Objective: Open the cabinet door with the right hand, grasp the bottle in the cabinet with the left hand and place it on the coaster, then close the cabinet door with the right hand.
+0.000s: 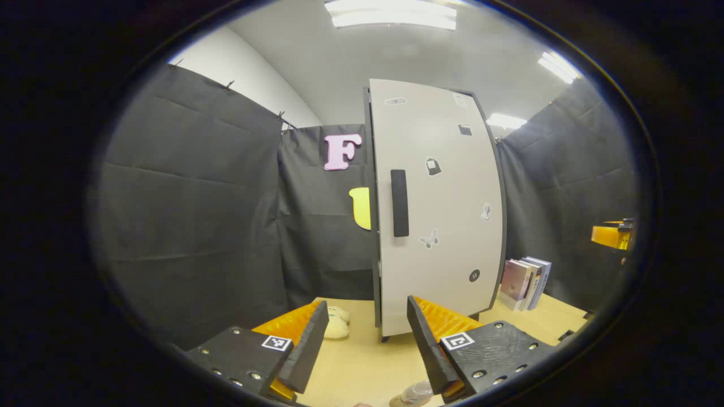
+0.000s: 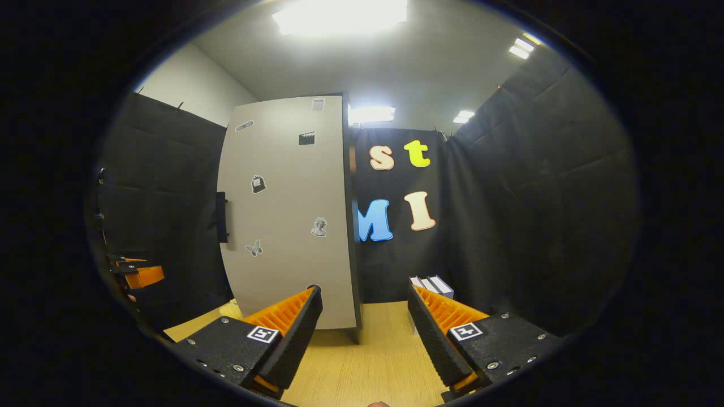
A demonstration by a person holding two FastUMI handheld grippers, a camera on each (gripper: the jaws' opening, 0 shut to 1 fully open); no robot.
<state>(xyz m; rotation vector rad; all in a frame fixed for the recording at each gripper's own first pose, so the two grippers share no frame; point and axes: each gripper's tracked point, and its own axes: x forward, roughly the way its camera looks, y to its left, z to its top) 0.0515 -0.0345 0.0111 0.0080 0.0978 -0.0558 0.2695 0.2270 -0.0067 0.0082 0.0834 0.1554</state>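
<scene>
left gripper view: low over table (image 1: 362, 362), faces cabinet door (image 1: 441, 215) centre-frame, near | right gripper view: same door (image 2: 288, 215) left-of-centre | shared: door, table

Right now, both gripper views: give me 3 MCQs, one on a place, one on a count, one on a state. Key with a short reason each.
1. Where do the books stand?
A. on top of the cabinet
B. on the table beside the cabinet
C. between the left gripper's fingers

2. How many handles show on the cabinet door?
A. one
B. two
C. three

3. How is the cabinet door now?
A. wide open
C. taken off
B. shut

Key:
1 B: the books stand upright on the table next to the cabinet's side.
2 A: a single dark handle sits near the door's edge.
3 B: the door lies flat against the cabinet front, no inside showing; the left gripper and the right gripper are both open and hold nothing.
</scene>
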